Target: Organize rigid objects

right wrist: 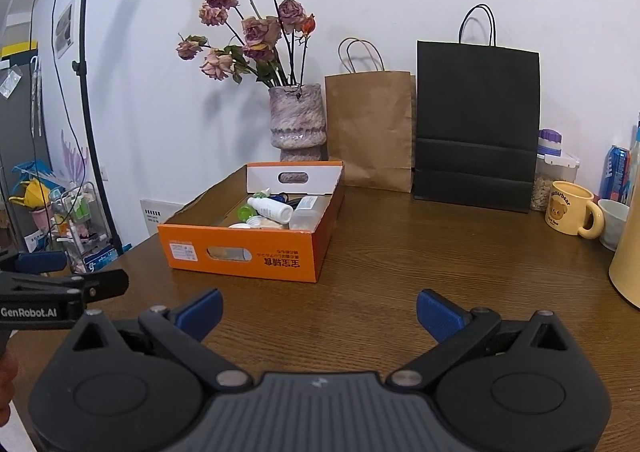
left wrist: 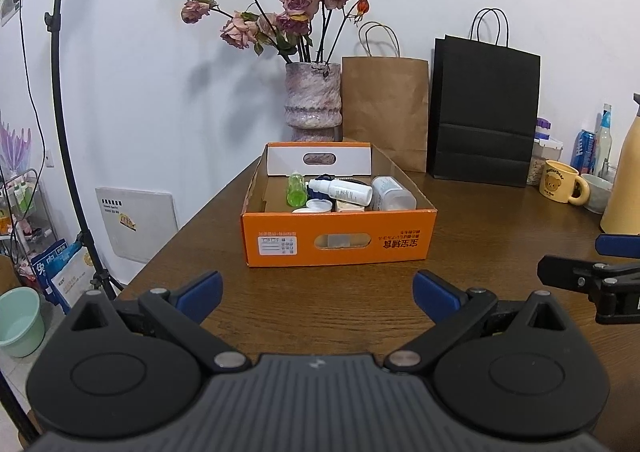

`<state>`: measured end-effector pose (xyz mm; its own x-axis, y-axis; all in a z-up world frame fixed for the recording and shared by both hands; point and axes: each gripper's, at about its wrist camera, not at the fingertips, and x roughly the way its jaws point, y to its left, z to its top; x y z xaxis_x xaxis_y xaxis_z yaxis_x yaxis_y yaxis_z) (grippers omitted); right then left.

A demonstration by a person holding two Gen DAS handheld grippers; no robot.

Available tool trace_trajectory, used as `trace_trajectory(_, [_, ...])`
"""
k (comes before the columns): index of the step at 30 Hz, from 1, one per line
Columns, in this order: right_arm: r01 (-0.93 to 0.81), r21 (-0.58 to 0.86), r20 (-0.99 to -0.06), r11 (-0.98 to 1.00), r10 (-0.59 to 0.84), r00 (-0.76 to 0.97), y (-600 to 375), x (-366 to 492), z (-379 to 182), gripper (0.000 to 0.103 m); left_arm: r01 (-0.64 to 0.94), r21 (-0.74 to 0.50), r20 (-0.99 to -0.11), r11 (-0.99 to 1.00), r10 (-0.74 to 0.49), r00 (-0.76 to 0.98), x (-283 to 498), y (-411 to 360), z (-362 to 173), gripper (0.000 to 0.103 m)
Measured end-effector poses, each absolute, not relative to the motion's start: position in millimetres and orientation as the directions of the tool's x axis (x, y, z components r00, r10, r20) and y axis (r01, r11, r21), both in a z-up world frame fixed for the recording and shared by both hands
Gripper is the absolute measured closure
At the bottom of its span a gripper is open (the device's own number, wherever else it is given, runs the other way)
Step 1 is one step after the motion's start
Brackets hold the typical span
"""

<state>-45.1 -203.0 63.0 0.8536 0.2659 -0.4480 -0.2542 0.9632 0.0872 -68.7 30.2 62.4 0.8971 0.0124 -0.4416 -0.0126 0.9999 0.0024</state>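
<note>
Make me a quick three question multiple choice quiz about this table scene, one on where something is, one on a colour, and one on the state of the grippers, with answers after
1. Where does the small white bottle lie?
A. inside the orange box
B. in the brown paper bag
C. beside the yellow mug

2. What colour is the taller paper bag against the wall?
A. red
B. black
C. white

3. How are the left gripper and right gripper?
A. both shut on bottles
B. one open, one shut
C. both open and holding nothing

Answers:
1 A, it rests on its side among other containers within the box walls.
2 B, it stands to the right of the brown bag and is black all over.
3 C, each wrist view shows blue fingers spread wide over bare table.
</note>
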Motion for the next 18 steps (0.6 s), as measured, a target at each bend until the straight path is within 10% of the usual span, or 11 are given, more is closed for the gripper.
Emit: trace_trajectory(18, [-0.255,0.085,-0.458,0.963,0.265,0.848,-201.0,-44.2,59.0,0.000,-0.010,0.002,-0.452,1.000,0.010,0.892,-67.3,30.7,59.0,0.000])
